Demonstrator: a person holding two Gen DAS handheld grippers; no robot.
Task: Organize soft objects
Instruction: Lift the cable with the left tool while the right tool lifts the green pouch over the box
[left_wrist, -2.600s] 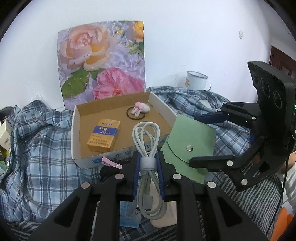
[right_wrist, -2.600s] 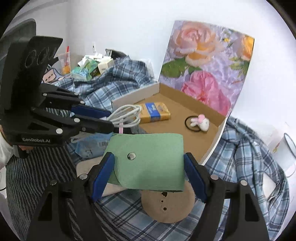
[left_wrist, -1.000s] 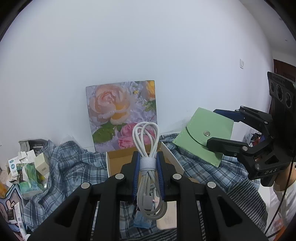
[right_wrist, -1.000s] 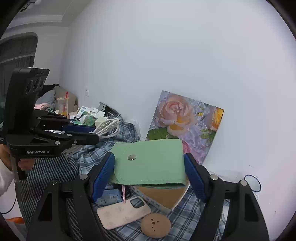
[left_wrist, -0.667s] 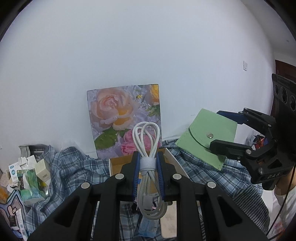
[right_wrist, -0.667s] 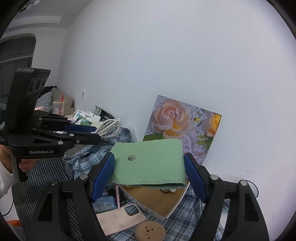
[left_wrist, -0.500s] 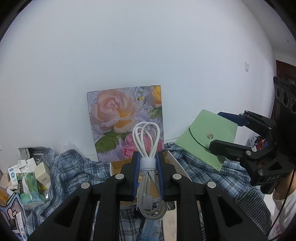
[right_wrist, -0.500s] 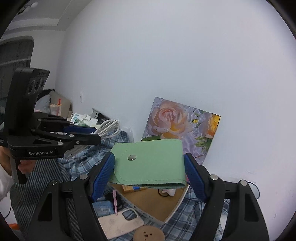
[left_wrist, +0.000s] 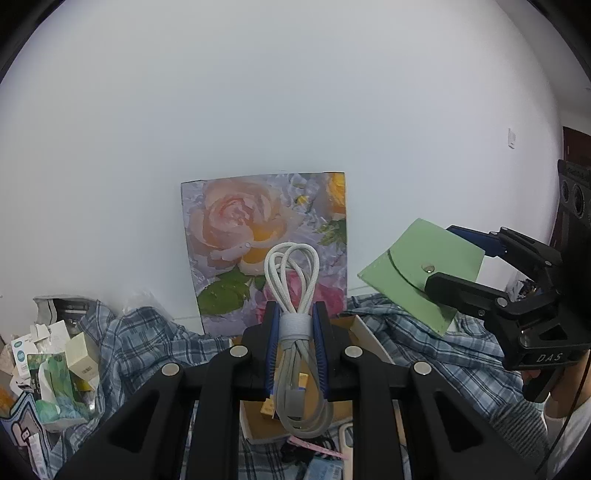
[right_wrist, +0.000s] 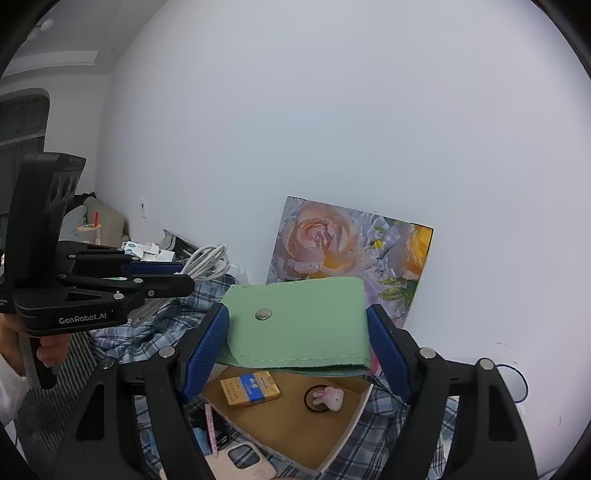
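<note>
My left gripper (left_wrist: 295, 317) is shut on a coiled white cable (left_wrist: 293, 280) bound with a grey strap, held high in the air; it also shows at the left of the right wrist view (right_wrist: 207, 264). My right gripper (right_wrist: 297, 317) is shut on a flat green snap pouch (right_wrist: 303, 325), also held high; the pouch shows at the right of the left wrist view (left_wrist: 421, 273). Below both lies an open cardboard box (right_wrist: 295, 428) holding a yellow-blue packet (right_wrist: 249, 387) and a pink bunny hair tie (right_wrist: 327, 398).
A rose picture (left_wrist: 266, 236) leans on the white wall behind the box. Blue plaid cloth (left_wrist: 424, 347) covers the surface. A phone case (right_wrist: 245, 461) and a pink clip (right_wrist: 210, 421) lie in front of the box. Small boxes (left_wrist: 55, 362) clutter the far left.
Both grippers have risen well above the box with their loads, so the views now look toward the wall. In the last half second they have risen slightly more.
</note>
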